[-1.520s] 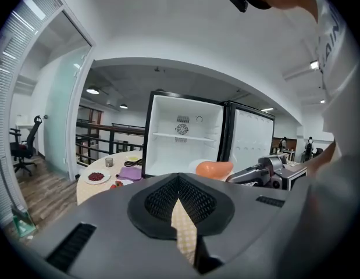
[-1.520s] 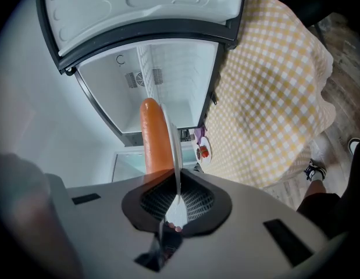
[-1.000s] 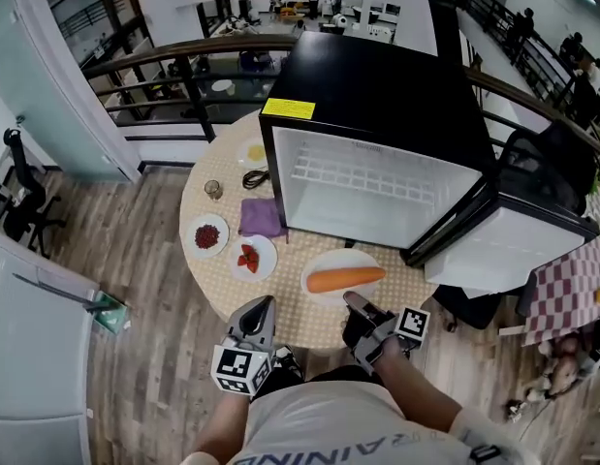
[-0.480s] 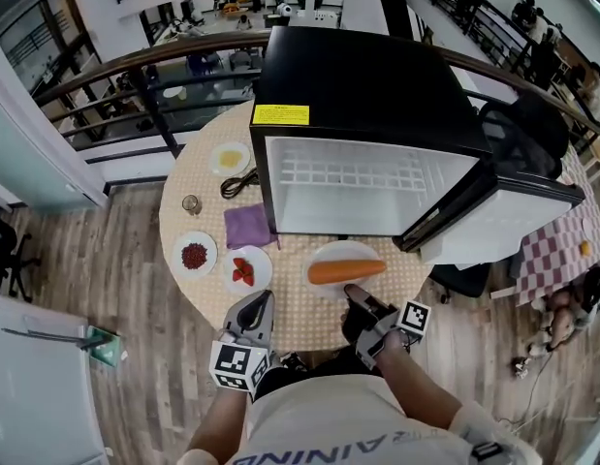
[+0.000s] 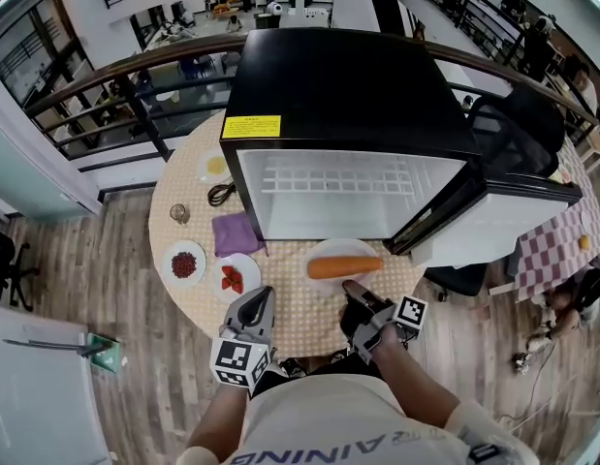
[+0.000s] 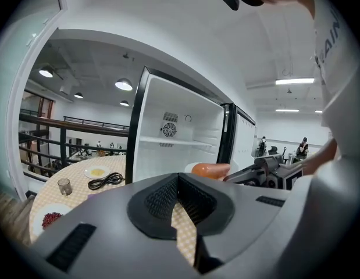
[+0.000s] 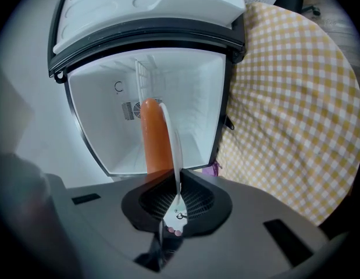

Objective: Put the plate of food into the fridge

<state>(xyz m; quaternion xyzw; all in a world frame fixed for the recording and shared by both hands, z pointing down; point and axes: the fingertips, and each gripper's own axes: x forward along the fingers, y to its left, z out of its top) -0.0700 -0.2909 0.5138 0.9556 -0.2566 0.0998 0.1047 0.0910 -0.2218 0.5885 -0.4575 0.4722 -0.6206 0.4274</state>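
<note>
A white plate [image 5: 331, 251] with a long orange piece of food [image 5: 344, 266] sits just in front of the open black fridge [image 5: 348, 95], near the table's front edge. My right gripper [image 5: 353, 293] is shut on the plate's near rim. In the right gripper view the plate [image 7: 171, 137] runs edge-on from the jaws [image 7: 178, 183] toward the fridge's empty white inside [image 7: 191, 97], with the orange food [image 7: 155, 138] beside it. My left gripper [image 5: 258, 309] hovers over the table's front edge, left of the plate, shut and empty [image 6: 178, 179].
The fridge door [image 5: 503, 229] hangs open to the right. On the round checked table [image 5: 300, 308], left of the fridge, are two small plates of red food [image 5: 184, 263] [image 5: 232, 279], a purple cloth [image 5: 234, 232], a glass [image 5: 179, 213], a black cable [image 5: 222, 194] and a yellow-topped plate [image 5: 215, 166].
The plate, held by my right gripper, has edged a little closer to the fridge opening. My left gripper has stayed where it was.
</note>
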